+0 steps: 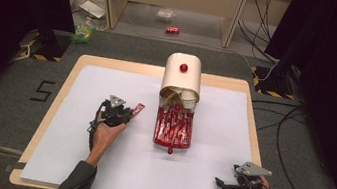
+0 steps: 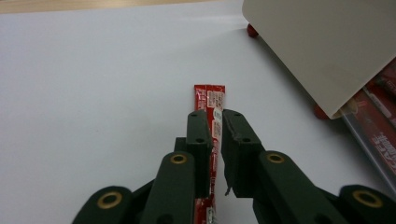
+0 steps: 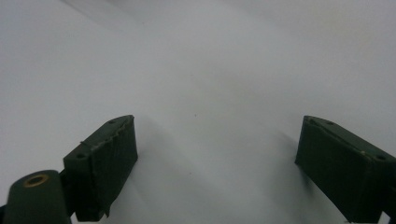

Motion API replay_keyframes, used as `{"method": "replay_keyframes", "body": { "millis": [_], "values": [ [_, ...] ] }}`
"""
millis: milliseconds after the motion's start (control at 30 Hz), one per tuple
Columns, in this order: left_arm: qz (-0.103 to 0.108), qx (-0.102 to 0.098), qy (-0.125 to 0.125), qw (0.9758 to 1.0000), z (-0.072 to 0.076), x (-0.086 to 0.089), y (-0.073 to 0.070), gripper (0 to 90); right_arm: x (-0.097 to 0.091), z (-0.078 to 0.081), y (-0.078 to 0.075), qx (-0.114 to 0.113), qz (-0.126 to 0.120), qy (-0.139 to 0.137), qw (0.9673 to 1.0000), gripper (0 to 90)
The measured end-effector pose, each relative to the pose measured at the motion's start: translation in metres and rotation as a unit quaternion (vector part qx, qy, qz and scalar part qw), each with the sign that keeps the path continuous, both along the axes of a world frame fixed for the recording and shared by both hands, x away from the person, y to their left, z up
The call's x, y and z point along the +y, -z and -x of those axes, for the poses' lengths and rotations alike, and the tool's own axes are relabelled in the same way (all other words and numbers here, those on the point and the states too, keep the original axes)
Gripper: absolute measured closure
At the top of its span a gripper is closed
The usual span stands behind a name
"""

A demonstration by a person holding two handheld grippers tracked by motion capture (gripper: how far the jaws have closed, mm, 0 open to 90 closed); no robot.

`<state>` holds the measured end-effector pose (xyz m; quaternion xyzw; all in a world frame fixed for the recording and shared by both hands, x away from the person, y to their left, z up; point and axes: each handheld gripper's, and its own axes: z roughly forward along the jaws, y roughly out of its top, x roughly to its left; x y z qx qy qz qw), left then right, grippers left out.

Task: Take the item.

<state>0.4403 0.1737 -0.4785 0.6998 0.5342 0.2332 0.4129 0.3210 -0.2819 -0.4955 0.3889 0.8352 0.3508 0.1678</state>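
Right now you are holding a red sachet [image 2: 211, 108] between the jaws of your left tongs [image 2: 214, 122]. In the left gripper view the jaws are standing nearly pressed together: the left jaw is lying against the sachet, while a thin slit is showing between the packet and the right jaw, so I cannot tell whether both pads are still pinching it. The sachet is running lengthwise through the tongs, its far end sticking out past the jaw tips over the white sheet [image 2: 93, 93].

In the high view your left tongs [image 1: 129, 114] are sitting left of the cream box [image 1: 182, 78], with the sachet [image 1: 138, 110] poking out of the tips toward it. Just beyond and to the right of those tips, the box's clear drawer [image 1: 173, 131] is standing pulled out, packed with more red sachets lying side by side. A red knob [image 1: 183, 68] is sitting on top of the box.

Your right tongs [image 1: 221, 185] are resting well apart from all this, near the front right corner of the sheet. Their jaws are spread wide in the right gripper view, with bare white sheet [image 3: 210, 70] between them.
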Motion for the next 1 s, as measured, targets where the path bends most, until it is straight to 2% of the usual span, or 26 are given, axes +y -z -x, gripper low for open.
{"method": "replay_keyframes", "body": {
  "millis": [33,100,333,433,567,767,867,1000],
  "values": [
    [0.001,0.000,0.001,1.0000,0.001,0.000,-0.001,78.8,0.000,0.000,0.000,0.000,0.000,0.000,1.0000,12.8],
    [0.011,-0.001,0.005,0.9999,0.004,-0.001,-0.003,70.6,0.000,0.000,0.000,0.000,0.000,0.000,1.0000,12.7],
    [0.014,-0.007,0.012,0.9998,0.011,-0.003,-0.009,53.0,0.000,0.000,0.000,0.000,0.000,0.000,1.0000,12.7],
    [0.032,-0.009,0.019,0.9993,0.014,-0.006,-0.011,47.7,0.000,0.000,0.000,0.000,0.000,0.000,1.0000,12.7],
    [0.037,-0.007,0.024,0.9990,0.018,-0.009,-0.012,41.3,0.000,0.000,0.000,0.000,0.000,0.000,1.0000,12.8],
    [0.038,-0.017,0.040,0.9983,0.028,-0.012,-0.017,33.1,0.000,0.000,0.000,-0.001,0.001,0.000,1.0000,12.8],
    [0.038,-0.022,0.039,0.9983,0.032,-0.013,-0.018,26.9,0.000,0.000,0.000,0.000,0.000,0.000,1.0000,12.7],
    [0.034,-0.037,0.046,0.9977,0.039,-0.017,-0.020,21.6,0.000,0.000,0.000,0.000,0.000,0.000,1.0000,12.8]
  ]
}}
